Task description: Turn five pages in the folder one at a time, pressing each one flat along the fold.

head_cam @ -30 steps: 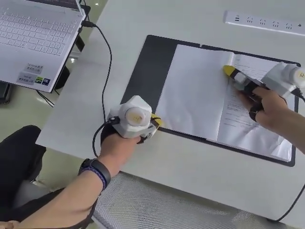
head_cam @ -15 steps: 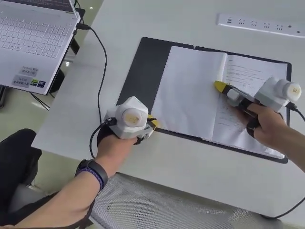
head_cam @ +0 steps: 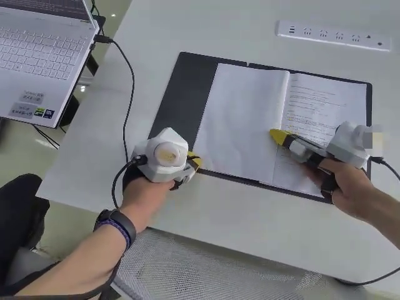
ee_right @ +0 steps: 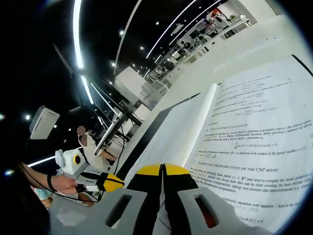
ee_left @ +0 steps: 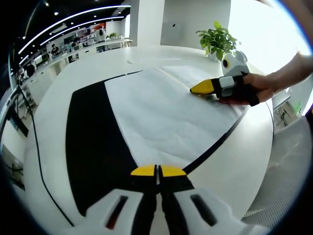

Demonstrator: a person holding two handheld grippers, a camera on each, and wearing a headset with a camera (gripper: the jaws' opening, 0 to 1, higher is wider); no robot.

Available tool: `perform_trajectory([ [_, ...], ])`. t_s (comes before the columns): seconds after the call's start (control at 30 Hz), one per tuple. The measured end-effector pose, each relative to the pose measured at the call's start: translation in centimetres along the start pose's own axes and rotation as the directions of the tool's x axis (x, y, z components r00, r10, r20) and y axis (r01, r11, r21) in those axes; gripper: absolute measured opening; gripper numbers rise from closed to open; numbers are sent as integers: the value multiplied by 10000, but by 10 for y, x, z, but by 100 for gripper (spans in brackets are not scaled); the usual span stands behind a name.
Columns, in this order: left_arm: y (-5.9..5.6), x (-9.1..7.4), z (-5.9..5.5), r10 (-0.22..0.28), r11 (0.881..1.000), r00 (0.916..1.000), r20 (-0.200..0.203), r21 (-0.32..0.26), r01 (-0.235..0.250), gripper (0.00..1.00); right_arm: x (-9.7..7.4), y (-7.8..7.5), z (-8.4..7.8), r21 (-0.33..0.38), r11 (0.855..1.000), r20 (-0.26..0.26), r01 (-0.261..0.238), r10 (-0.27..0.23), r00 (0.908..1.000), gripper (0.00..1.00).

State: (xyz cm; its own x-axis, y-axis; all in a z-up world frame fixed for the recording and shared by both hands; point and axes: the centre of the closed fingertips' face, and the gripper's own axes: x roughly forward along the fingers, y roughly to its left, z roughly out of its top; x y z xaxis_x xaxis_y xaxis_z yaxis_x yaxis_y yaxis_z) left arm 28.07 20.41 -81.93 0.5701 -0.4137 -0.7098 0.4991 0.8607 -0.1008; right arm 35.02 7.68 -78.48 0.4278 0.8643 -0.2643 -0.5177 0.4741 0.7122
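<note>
On the white tabletop [head_cam: 187, 31] the folder [head_cam: 181, 94] lies open. Your right tool [head_cam: 276, 135], pressed together, sits on the fold [head_cam: 285, 103], which runs up the frame. Your left tool [head_cam: 195, 162], also pressed together, sits lower left.

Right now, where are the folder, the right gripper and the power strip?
folder [head_cam: 181, 94], head view, bare black cover on its left half.
right gripper [head_cam: 278, 136], head view, yellow tips of its shut fingers.
power strip [head_cam: 334, 34], head view, middle of its white top face.
</note>
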Motion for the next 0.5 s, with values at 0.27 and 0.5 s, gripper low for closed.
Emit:
perform_trajectory([
  [0.27,0,0,0,25,10000,10000,28,-39,-25,0,-12,18,-28,-118,9996,-480,-266,260,9985,0],
  [0.5,1,2,-1,6,10000,10000,43,-22,-6,0,-21,28,-44,-5,9994,-672,-333,332,9972,0],
])
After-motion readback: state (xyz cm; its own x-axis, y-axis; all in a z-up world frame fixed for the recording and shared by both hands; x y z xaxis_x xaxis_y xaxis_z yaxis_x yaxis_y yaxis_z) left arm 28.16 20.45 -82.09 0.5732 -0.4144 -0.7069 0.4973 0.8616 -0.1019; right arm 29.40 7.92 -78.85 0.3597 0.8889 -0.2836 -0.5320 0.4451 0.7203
